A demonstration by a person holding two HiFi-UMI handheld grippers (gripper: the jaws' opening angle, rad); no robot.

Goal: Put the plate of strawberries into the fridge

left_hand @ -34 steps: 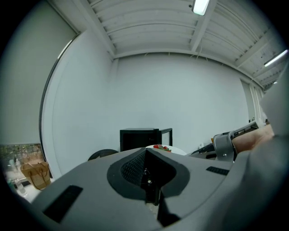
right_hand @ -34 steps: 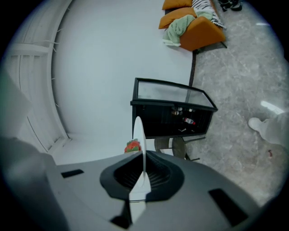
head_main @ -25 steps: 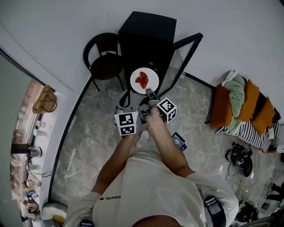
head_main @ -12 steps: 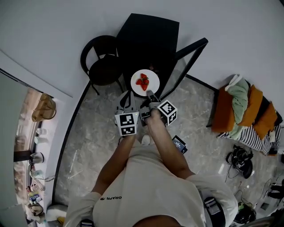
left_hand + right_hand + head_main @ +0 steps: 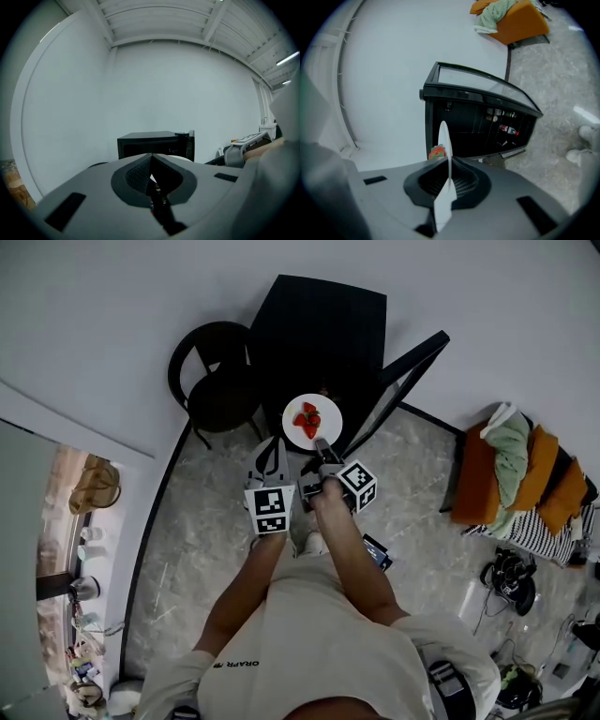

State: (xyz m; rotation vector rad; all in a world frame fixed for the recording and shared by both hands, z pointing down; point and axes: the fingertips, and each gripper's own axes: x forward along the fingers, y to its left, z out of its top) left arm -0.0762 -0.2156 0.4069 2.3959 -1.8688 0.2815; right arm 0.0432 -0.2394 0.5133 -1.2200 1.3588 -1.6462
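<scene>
The right hand-held gripper (image 5: 449,177) has its jaws clamped on the rim of a white plate (image 5: 444,140), seen edge-on, with strawberries (image 5: 437,152) on one face. Just ahead of it a black fridge (image 5: 464,126) stands open, with bottles (image 5: 506,127) inside.

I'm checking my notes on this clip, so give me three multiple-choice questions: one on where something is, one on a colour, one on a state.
1. In the head view, the black round chair stands where from the black box-shaped fridge? A) left B) right C) on top
2. The round plate of red strawberries is: A) blue B) white C) black
3. The fridge's glass door is: A) shut B) open C) missing

1 A, it sits at the fridge's left side. 2 B, its bare rim shows white. 3 B, the door swings out to the right.
</scene>
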